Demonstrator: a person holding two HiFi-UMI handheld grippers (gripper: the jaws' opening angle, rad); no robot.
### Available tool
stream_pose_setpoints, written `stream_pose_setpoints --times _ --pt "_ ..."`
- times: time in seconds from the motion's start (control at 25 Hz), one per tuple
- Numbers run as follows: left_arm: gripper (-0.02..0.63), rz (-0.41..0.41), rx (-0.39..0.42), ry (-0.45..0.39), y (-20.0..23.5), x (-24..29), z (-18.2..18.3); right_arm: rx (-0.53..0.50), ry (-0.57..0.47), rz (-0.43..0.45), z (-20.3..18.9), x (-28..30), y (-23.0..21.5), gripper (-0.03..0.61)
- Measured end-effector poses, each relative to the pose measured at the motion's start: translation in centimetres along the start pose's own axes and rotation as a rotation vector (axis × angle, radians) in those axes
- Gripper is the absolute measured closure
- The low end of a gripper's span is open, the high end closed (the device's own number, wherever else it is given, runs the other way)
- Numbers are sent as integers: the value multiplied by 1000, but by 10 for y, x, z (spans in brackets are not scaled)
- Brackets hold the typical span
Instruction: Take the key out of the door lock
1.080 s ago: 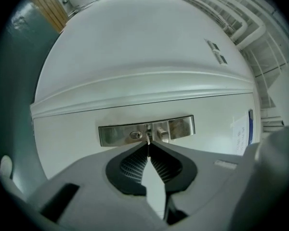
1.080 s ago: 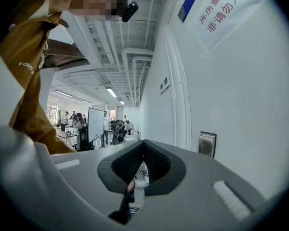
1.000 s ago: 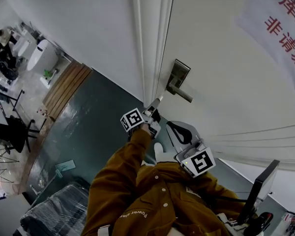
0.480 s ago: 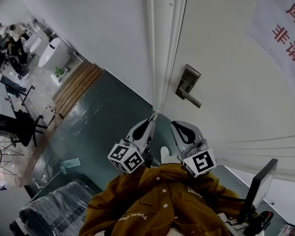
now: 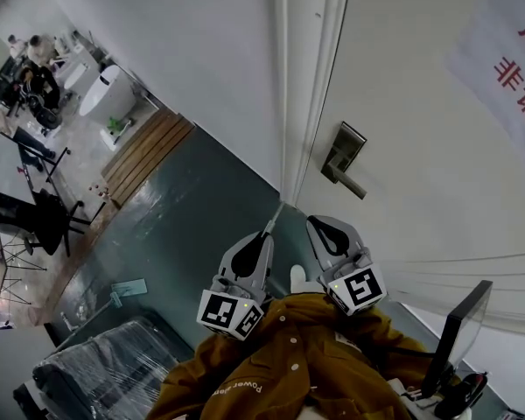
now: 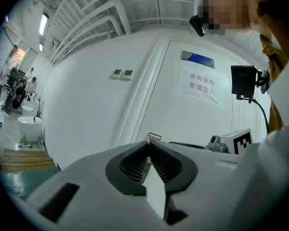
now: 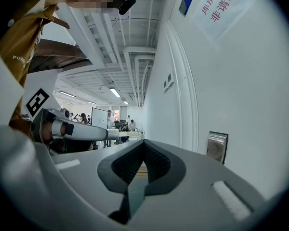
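Note:
My left gripper (image 5: pixel 267 233) is shut on a small silver key (image 5: pixel 275 216), which sticks out past its tips toward the door frame. In the left gripper view the key (image 6: pixel 154 137) shows just beyond the closed jaws of the left gripper (image 6: pixel 148 144). The metal lock plate with its lever handle (image 5: pixel 343 161) sits on the white door, above and right of both grippers, with clear space between it and the key. My right gripper (image 5: pixel 320 225) is held beside the left one, shut and holding nothing. The lock plate (image 7: pixel 216 146) appears at the right of the right gripper (image 7: pixel 143 143) in its own view.
A paper sign with red characters (image 5: pixel 507 68) hangs on the door. A black monitor (image 5: pixel 459 339) stands at the lower right. A plastic-wrapped dark bundle (image 5: pixel 96 374) lies at the lower left. Wooden steps (image 5: pixel 144 151) and people with furniture fill the far left.
My left gripper has drawn back from the lock toward my body, with the key still in it. It now sits level with the right gripper, which stayed put.

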State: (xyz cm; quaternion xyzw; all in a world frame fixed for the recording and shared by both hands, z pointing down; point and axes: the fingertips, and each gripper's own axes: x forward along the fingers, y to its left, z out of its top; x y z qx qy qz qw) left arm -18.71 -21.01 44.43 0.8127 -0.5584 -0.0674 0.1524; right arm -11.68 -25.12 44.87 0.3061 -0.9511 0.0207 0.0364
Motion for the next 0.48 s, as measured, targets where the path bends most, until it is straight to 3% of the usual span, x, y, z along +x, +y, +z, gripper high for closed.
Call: stream_pose_setpoints --times 0.48 --pt "592 16 -10 -5 2 -2 1 0 0 6 3 2 1 574"
